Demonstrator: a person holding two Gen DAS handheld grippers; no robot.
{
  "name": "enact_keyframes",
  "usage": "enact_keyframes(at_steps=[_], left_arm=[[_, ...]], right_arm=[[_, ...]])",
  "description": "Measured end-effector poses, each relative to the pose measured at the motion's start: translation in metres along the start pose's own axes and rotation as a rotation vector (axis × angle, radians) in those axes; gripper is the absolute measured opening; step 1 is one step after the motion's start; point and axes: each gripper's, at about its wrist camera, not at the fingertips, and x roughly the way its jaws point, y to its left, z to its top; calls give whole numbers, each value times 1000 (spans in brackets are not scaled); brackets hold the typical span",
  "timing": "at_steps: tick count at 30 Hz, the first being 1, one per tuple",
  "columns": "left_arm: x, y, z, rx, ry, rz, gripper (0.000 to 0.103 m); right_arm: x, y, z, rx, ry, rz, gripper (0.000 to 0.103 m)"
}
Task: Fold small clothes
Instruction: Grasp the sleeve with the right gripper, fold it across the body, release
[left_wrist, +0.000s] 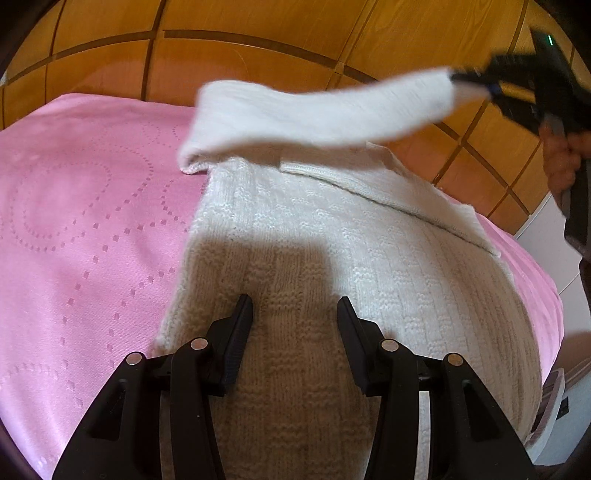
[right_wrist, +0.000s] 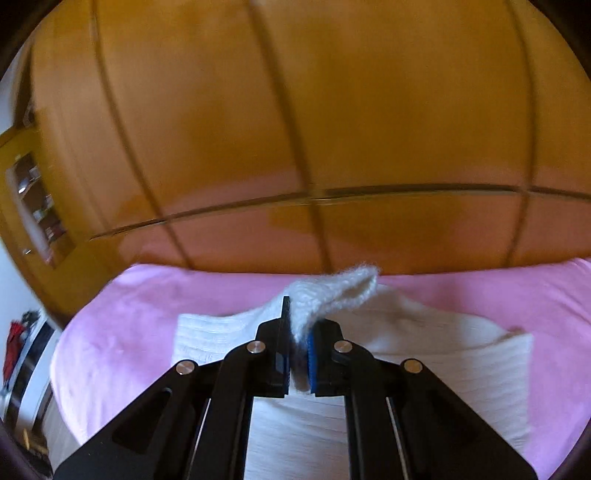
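Cream knit sweater (left_wrist: 332, 258), ribbed and textured, lying flat on a pink bedspread (left_wrist: 74, 221) in front of a wooden wardrobe (left_wrist: 258, 29).

Progress: early, by the look of it. The body lies spread; one sleeve (left_wrist: 314, 110) is lifted clear of it, stretched from the shoulder out toward the sweater's right side. It is not yet laid across the body, and no body fold shows.

Right gripper (right_wrist: 300, 354): jaws closed tight on the sleeve's cuff end, knit bunched between the pads, held above the sweater.

Left gripper (left_wrist: 295, 310): jaws partly open, hovering over the sweater's lower body; nothing between the fingers. Whether the tips rest on the knit cannot be told.
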Motion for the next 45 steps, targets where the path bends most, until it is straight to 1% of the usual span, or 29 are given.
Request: enact_keyframes(at_steps=[4, 5, 9, 11, 14, 16, 17, 18, 20, 21, 22, 24, 26, 29, 30, 32, 33, 35, 36, 37, 38, 40, 41, 42, 43, 44, 45], left_arm=[[-2, -4, 0, 5, 0, 3, 47], [-2, -5, 0, 8, 1, 6, 47], [-1, -7, 0, 15, 5, 16, 47], [-1, -10, 1, 20, 12, 22, 47], [-2, -13, 3, 31, 29, 33, 47], [-4, -11, 6, 19, 42, 29, 47], [-8, -10, 9, 2, 51, 15, 47], [-10, -10, 11, -7, 52, 2, 47], [-15, -8, 16, -26, 54, -28, 47], [-17, -6, 19, -42, 58, -48, 47], [-17, -6, 22, -56, 61, -72, 47], [-17, -5, 32, -75, 51, -108, 57], [-10, -6, 45, -93, 48, -130, 58], [6, -7, 64, -114, 40, -140, 58], [15, -6, 71, -119, 42, -134, 58], [30, 0, 81, -156, 61, -135, 58], [37, 3, 86, -176, 66, -133, 58], [50, 9, 98, -211, 65, -126, 58], [55, 12, 103, -232, 61, -119, 58], [59, 14, 107, -245, 54, -114, 58], [61, 17, 113, -258, 34, -89, 58], [60, 27, 120, -290, -9, -38, 58], [61, 35, 120, -325, -5, -19, 58], [63, 39, 118, -343, 16, -6, 58], [64, 43, 116, -349, 38, 2, 58], [63, 45, 110, -327, 53, 12, 58], [61, 44, 106, -302, 53, 22, 58]], right_arm=[[-1, -57, -16, 108, 28, -77, 6], [1, -73, -23, 138, 44, -104, 6], [19, -117, -58, 240, 120, -168, 6], [24, -135, -73, 286, 146, -183, 6], [26, -152, -85, 330, 161, -208, 6], [26, -158, -89, 359, 164, -188, 7], [24, -160, -92, 378, 159, -169, 11], [22, -163, -95, 397, 154, -157, 17], [16, -166, -101, 441, 142, -130, 40], [15, -166, -105, 468, 134, -107, 60], [14, -164, -108, 486, 118, -84, 62], [12, -161, -111, 487, 114, -79, 62], [12, -165, -113, 505, 120, -57, 62], [21, -170, -102, 554, 122, 21, 62], [23, -172, -98, 554, 125, 19, 62], [31, -175, -90, 540, 130, -25, 62], [37, -178, -88, 539, 146, -33, 61], [46, -181, -83, 538, 161, -39, 54], [49, -182, -80, 534, 159, -37, 38], [50, -181, -78, 525, 157, -33, 11], [48, -178, -73, 491, 149, -34, 7], [39, -169, -65, 430, 97, -48, 7], [31, -163, -62, 397, 59, -52, 7], [26, -156, -60, 344, 31, -86, 7], [25, -151, -61, 303, 24, -122, 7], [27, -146, -65, 247, 31, -180, 7], [30, -145, -70, 217, 45, -211, 8]])
